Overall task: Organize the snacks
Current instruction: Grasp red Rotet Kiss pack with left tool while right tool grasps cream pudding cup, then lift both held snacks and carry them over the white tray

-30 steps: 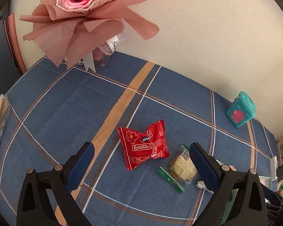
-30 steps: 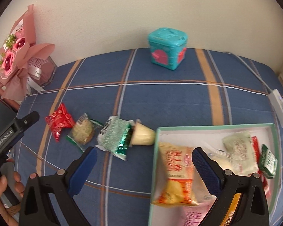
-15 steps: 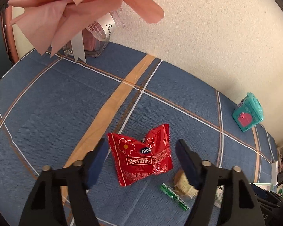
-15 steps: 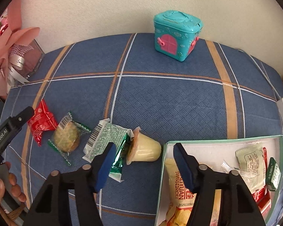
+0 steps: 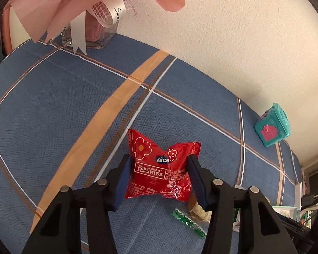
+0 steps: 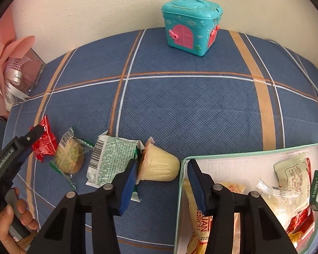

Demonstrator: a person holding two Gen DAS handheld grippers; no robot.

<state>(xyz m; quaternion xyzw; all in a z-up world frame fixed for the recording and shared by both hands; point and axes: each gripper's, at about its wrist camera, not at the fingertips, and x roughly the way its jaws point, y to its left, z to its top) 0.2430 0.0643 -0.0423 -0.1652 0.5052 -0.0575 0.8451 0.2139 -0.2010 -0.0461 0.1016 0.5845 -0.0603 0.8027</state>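
A red "Rater Kiss" snack packet lies on the blue checked tablecloth. My left gripper is closing on it, and both pads pinch its sides so that it bulges. A wrapped cookie lies just behind the right finger. In the right wrist view a pale yellow jelly cup lies on its side between the fingers of my right gripper. Those jaws are closing. The left pad is at the cup's lid, while the right pad stands a little off its base. A green-rimmed white tray holds several snack packets.
A green-and-white wrapper and the cookie lie left of the cup. A teal toy house box stands at the back by the wall. A pink bouquet in a glass vase sits far left. A hand holds the left gripper.
Both grippers have come down and narrowed from wide open. The left one now pinches the red packet; the right one has drawn in around the jelly cup.
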